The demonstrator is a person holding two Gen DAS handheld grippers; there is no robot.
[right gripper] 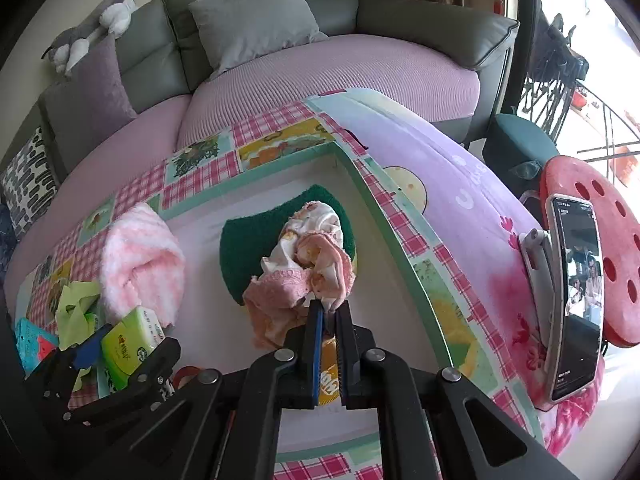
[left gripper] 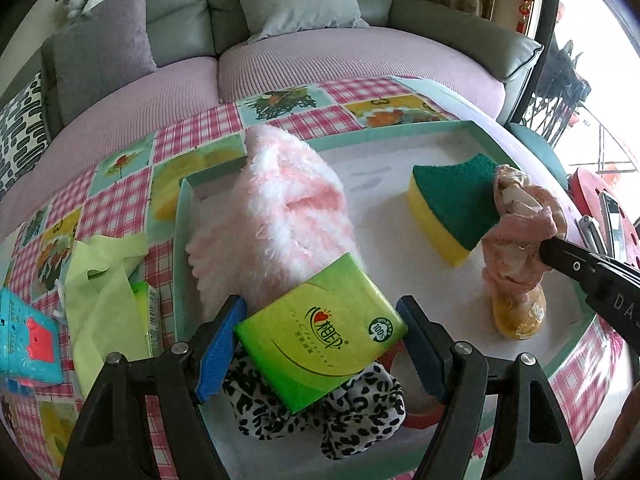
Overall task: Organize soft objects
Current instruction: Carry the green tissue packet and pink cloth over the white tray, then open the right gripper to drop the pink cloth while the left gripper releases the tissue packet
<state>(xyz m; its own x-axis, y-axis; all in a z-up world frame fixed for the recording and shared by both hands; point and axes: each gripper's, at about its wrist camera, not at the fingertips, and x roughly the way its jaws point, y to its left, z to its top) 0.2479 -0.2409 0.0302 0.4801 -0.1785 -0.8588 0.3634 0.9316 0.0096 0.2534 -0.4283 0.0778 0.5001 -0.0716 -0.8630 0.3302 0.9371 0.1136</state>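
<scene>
Left gripper: clamps green tissue pack.
Right gripper: pinches pink cloth.
Risk: thin pinch may slip, dropping cloth outside tray.

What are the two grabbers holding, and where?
Left tool pinches the green tissue pack by its two sides. Right tool grips the pink cloth at its edge.

You see a glossy, plastic-wrapped tissue pack beside a fluffy pink towel — long, soft pile. The sponge pairs a rough green scouring face with smooth yellow foam. The pink cloth looks thin, lace-edged. The tray is matt white inside — the tablecloth faintly shiny.
</scene>
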